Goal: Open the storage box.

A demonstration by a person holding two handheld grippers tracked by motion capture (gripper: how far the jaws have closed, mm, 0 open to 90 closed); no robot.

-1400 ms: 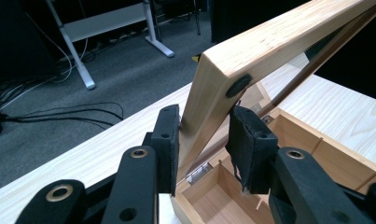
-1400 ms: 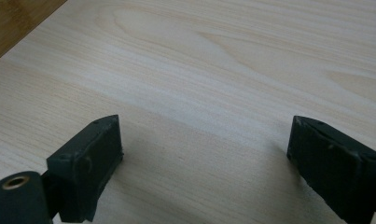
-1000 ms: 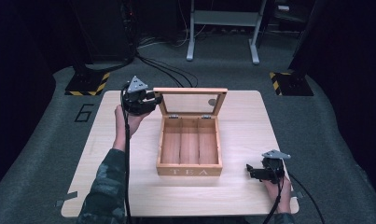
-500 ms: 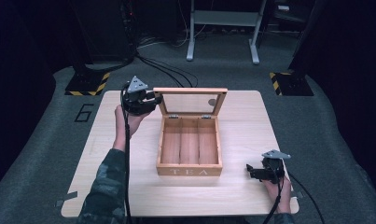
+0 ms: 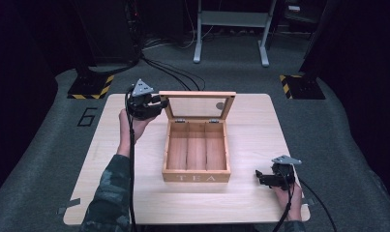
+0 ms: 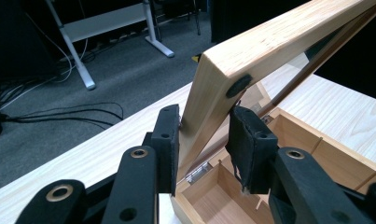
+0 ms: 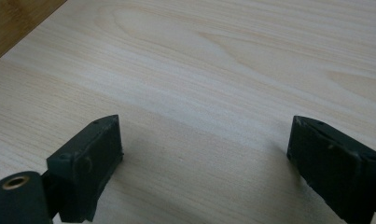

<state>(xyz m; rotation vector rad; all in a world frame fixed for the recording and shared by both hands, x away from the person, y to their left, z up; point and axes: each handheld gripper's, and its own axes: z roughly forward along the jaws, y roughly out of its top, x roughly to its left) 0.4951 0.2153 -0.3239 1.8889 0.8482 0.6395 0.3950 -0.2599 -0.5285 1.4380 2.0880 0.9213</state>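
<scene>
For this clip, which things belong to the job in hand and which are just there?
In the job:
- wooden tea box
- its windowed lid, clamped by the left gripper

Just there:
- table
- right gripper, open over bare wood
- floor cables

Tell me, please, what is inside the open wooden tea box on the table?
The tea box shows three long compartments split by two wooden dividers, all bare wood, nothing in them. The strip of floor just behind its front wall is hidden in the high view.

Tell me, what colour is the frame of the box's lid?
Light natural wood; the lid frame shows best in the left gripper view.
</scene>
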